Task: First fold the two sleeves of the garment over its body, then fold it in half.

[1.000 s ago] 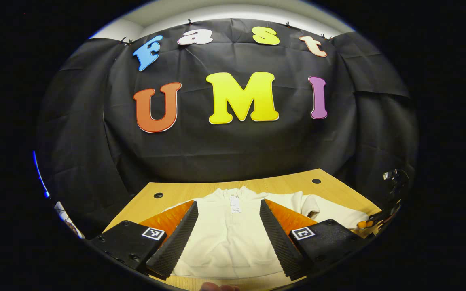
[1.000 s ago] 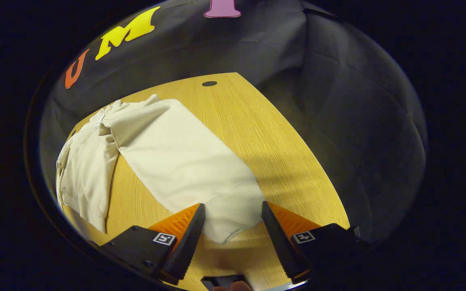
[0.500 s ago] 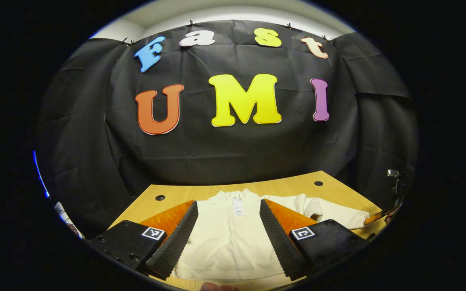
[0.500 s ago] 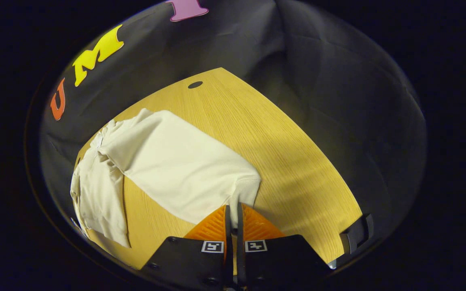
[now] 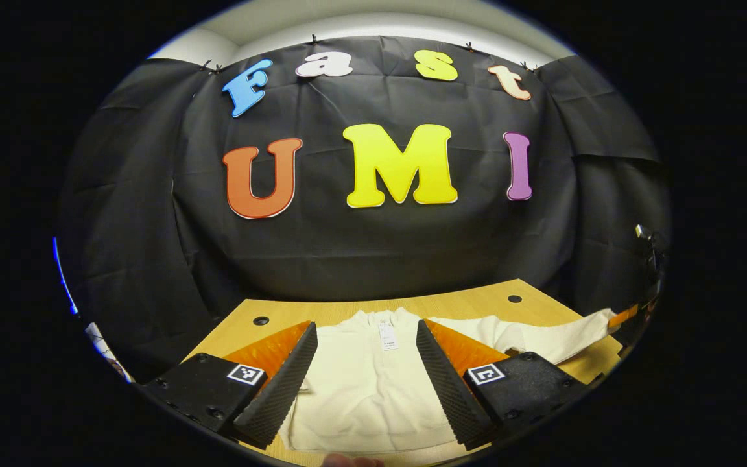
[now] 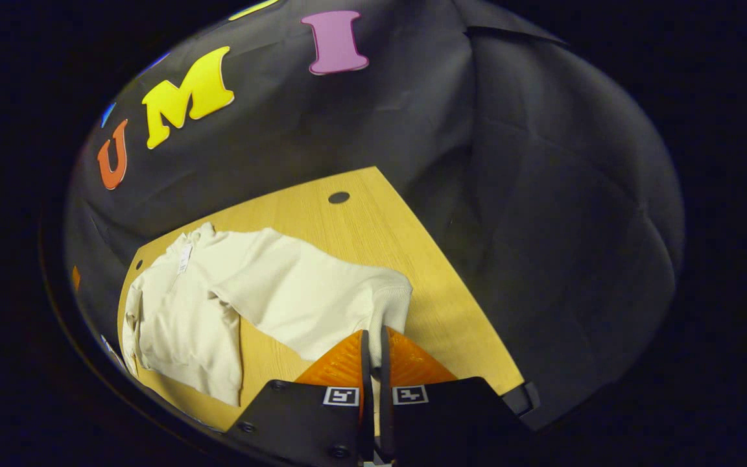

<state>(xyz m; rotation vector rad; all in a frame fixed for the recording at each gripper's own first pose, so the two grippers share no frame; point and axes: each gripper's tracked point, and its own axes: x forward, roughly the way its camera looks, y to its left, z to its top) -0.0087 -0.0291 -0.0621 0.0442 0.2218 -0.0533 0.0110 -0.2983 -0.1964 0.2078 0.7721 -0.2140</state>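
A cream sweatshirt (image 5: pixel 367 383) lies flat on the wooden table (image 5: pixel 464 303), collar toward the back wall. In the left gripper view my left gripper (image 5: pixel 367 383) hangs open over the body, its fingers wide apart, touching nothing. In the right gripper view my right gripper (image 6: pixel 371 344) is shut on the cuff of the right sleeve (image 6: pixel 308 305), which is lifted off the table (image 6: pixel 373 227). The same raised sleeve (image 5: pixel 555 337) stretches toward the right edge of the left gripper view, where the far gripper (image 5: pixel 623 318) holds its end.
Round cable holes (image 5: pixel 514 299) (image 5: pixel 260 320) sit near the table's back corners. Black cloth hangs close behind and to the right of the table. The table's right edge (image 6: pixel 471 305) runs just beyond the held cuff.
The right gripper closed on the sleeve cuff, then rose with it, lifting the sleeve off the table. The left gripper stayed open, barely shifting.
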